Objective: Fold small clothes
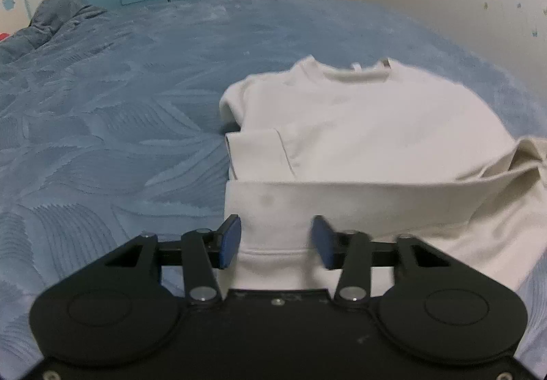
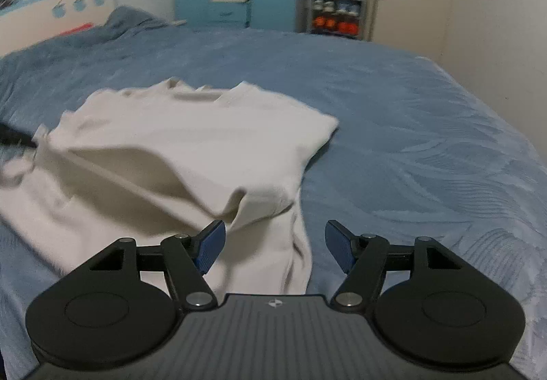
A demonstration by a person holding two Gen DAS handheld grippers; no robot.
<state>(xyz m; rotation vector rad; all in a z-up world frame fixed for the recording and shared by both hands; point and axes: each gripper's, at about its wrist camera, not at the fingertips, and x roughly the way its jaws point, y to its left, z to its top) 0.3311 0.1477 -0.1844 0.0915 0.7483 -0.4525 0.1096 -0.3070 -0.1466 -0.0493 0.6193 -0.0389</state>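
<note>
Both the left tool [image 1: 275, 241] and right tool [image 2: 275, 248] gape wide over the cream sweatshirt's [image 1: 369, 127] near hem; grip both hem corners evenly before folding toward the collar.

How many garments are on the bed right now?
1: a cream sweatshirt, part-folded, lies on the blue bedspread ahead of both grippers. Another could hide beneath it or in the bunched bedding at the head.

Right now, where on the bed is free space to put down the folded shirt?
Bare blue bedspread lies right of the cream shirt up to the wall, and beyond its collar toward the shoe rack. The far left corner is crowded by the bunched quilt.
</note>
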